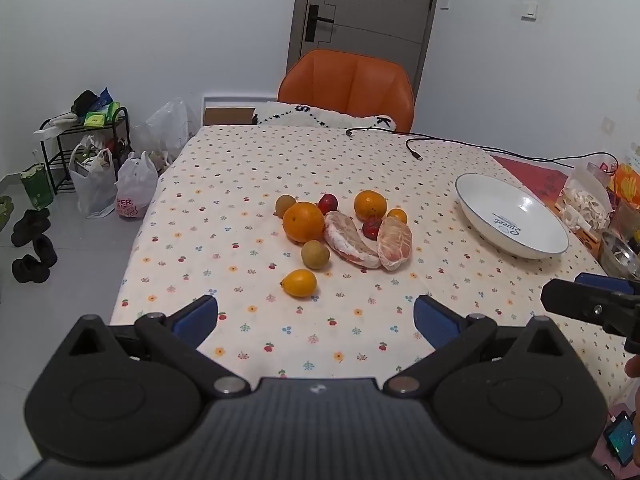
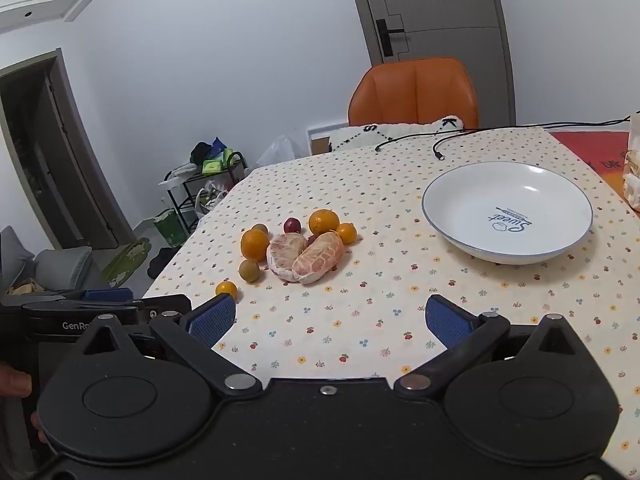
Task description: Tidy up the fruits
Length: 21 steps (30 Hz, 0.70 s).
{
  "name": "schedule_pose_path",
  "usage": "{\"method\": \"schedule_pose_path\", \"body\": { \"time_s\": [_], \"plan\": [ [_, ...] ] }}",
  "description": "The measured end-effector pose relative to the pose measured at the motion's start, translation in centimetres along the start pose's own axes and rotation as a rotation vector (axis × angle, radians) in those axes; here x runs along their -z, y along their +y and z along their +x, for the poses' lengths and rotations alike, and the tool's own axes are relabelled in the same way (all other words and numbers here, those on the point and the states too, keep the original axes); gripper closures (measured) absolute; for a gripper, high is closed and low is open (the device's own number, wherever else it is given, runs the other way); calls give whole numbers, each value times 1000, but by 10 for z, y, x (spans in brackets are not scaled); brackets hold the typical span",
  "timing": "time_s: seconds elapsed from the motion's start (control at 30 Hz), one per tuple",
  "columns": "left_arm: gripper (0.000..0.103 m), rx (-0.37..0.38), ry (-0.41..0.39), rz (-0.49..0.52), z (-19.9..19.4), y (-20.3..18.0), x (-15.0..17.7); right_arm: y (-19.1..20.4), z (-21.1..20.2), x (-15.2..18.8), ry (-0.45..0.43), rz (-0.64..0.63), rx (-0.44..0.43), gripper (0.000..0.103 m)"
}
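Your table (image 1: 248,184) under its flower-print cloth fills the room's middle, an orange chair (image 1: 348,84) and grey door (image 1: 368,4) behind it, bags (image 1: 136,188) on the floor to the left. The white plate (image 2: 508,210), printed "Sweet", sits empty right of the fruits (image 2: 298,248), 2 peeled segments among oranges. Your left gripper (image 1: 316,318) and right gripper (image 2: 330,316) both gape wide, holding nothing; the neighbouring tool's label, cut off, reads "GenRo".

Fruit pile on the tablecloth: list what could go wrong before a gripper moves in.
1. The fruits touch. Lifting the big orange may nudge the round brown fruit beside it into a roll.
2. The peeled pomelo segments look soft; a hard squeeze could tear them.
3. The small yellow fruit lies alone nearer the table's edge; a knock from the open left gripper might send it off.
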State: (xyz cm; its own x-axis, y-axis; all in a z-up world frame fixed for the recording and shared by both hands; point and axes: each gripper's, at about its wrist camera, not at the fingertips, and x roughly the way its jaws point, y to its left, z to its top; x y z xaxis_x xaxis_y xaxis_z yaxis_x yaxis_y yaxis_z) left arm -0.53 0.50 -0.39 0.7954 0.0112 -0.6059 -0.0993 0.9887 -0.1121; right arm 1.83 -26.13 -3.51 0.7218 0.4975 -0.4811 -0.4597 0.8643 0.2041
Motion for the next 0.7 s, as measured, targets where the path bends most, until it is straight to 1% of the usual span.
{"method": "schedule_pose_path", "body": {
  "time_s": [0.7],
  "plan": [
    [0,-11,-16,-8,-4,8,-2,2,-1,-4,-5,10,-14,0]
  ]
}}
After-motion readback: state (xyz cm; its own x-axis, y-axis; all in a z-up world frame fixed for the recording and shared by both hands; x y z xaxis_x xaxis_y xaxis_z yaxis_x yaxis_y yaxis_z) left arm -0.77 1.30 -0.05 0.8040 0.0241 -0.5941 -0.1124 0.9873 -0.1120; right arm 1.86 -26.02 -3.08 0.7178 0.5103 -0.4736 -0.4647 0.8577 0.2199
